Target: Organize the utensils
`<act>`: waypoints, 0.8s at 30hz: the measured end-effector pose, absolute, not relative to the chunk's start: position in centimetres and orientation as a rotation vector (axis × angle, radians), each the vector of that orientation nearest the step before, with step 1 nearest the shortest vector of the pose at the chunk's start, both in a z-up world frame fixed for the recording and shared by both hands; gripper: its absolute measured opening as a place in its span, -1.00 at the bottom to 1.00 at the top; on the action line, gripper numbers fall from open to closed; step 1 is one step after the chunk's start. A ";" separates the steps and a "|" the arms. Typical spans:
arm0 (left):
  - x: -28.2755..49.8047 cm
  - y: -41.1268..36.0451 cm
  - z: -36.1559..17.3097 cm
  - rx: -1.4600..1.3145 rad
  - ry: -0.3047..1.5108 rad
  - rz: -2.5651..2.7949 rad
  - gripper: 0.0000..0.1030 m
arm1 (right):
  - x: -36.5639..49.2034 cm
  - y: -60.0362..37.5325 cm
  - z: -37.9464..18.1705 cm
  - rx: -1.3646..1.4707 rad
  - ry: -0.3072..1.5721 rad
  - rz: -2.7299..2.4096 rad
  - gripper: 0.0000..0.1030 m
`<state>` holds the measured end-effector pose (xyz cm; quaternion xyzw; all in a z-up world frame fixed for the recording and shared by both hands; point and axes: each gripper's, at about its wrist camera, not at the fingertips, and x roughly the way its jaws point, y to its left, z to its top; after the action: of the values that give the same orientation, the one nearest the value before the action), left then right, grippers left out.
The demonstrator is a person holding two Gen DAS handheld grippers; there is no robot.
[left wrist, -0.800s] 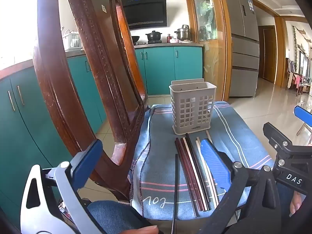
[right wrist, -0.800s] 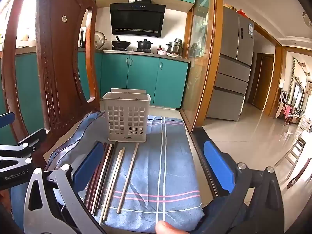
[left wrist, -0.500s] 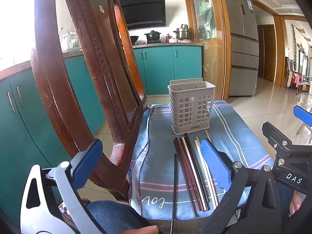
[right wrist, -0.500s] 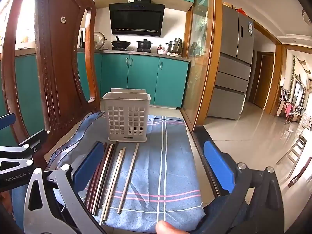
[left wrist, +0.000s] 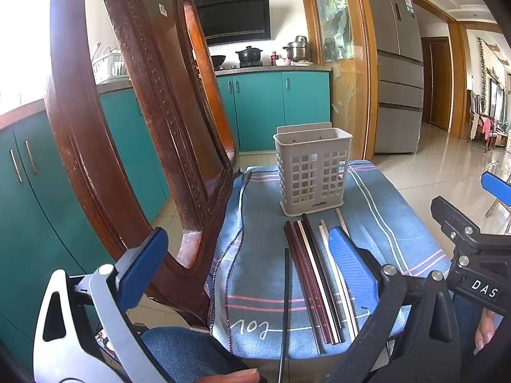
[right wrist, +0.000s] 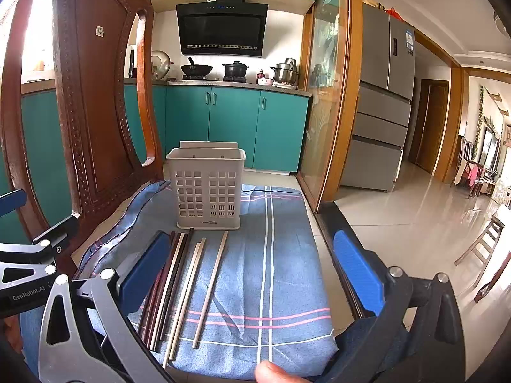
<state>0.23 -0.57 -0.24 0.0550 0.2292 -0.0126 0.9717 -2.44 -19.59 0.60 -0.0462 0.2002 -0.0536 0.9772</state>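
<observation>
A grey perforated utensil holder stands upright at the far end of a blue striped cloth. Several chopsticks, dark, red-brown, white and beige, lie side by side on the cloth in front of the holder. One black chopstick lies apart at the left. My left gripper is open and empty, near the chopsticks' near ends. My right gripper is open and empty above the cloth's near edge.
A carved wooden chair back rises at the left of the cloth. Teal kitchen cabinets and a fridge stand behind. Tiled floor lies to the right. The other gripper's body shows at each view's edge.
The left wrist view has shifted slightly, with the holder and chair back a little further left. Both grippers stay open and the chopsticks have not moved.
</observation>
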 end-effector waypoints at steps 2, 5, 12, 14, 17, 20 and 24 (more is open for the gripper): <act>0.2 -0.5 -0.2 0.111 0.464 -0.024 0.94 | -2.4 -19.6 0.6 -0.092 0.406 -0.107 0.95; 0.3 -0.6 -0.3 0.112 0.466 -0.025 0.94 | -2.3 -19.6 0.4 -0.091 0.407 -0.106 0.95; 0.3 -0.4 -0.3 0.112 0.467 -0.024 0.94 | -2.3 -19.6 0.4 -0.090 0.409 -0.105 0.95; 0.2 -0.4 -0.3 0.112 0.468 -0.023 0.94 | -2.2 -19.6 0.3 -0.089 0.411 -0.104 0.95; 0.1 -0.3 -0.3 0.113 0.470 -0.024 0.94 | -2.2 -19.6 0.2 -0.087 0.413 -0.104 0.95; 0.2 -0.6 -0.3 0.115 0.471 -0.025 0.94 | -2.1 -19.6 0.1 -0.085 0.414 -0.103 0.95; 0.1 -0.6 -0.3 0.116 0.472 -0.025 0.94 | -2.1 -19.6 0.1 -0.085 0.414 -0.103 0.95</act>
<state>0.15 -0.57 -0.32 0.0575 0.2338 -0.0122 0.9705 -2.07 -19.59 0.11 -0.0420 0.2055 -0.0512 0.9764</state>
